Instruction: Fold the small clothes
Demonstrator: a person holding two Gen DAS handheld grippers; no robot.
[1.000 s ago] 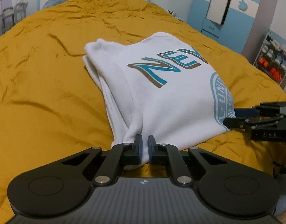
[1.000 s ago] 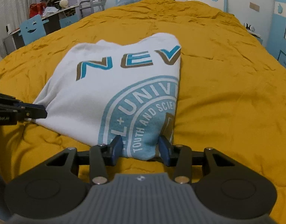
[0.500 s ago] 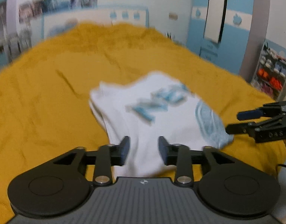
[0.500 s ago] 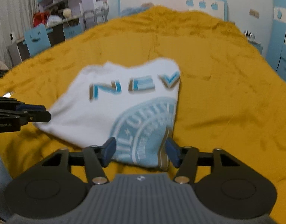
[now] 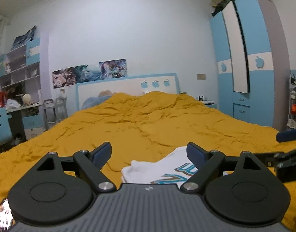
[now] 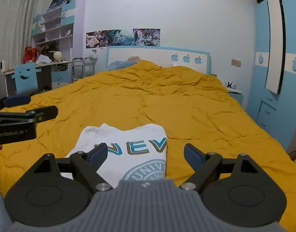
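Your folded white T-shirt (image 6: pixel 128 150) lies flat on the mustard-yellow bedspread (image 6: pixel 186 104), at the near end of the bed. It is folded into a compact rectangle, print side up: the teal and brown letters "NEV" run across it, and part of a round teal seal reading "UNIV" shows below them. In the left wrist view only the far end of the shirt (image 5: pixel 157 168) is visible, with stacked folded edges at its left side.

Your right hand-held gripper (image 6: pixel 145 154) is released and its jaws are opening; the blue pads (image 6: pixel 98 153) stand wide apart, above the shirt and clear of the cloth. Nothing is gripped between them. Your left hand-held gripper (image 5: pixel 149 152) is likewise released, its jaws opening, with the shirt's end seen through the gap but not touched by either pad. Each unit appears in the other's view: the left hand-held gripper at the left edge of the right wrist view, over bare bedspread just beside the shirt, and the right one at the right edge of the left wrist view.

The bedspread is creased throughout. Beyond it stands a white headboard (image 6: pixel 157 58) with a blue border and three blue apple shapes. Posters (image 6: pixel 122 37) hang on the wall above it. A blue and white wardrobe (image 6: pixel 279 58) stands to the right. To the left are a cluttered desk (image 6: pixel 47 65), open shelving (image 6: pixel 55 31) and a blue chair (image 6: pixel 27 79) with a smiling face cut-out.
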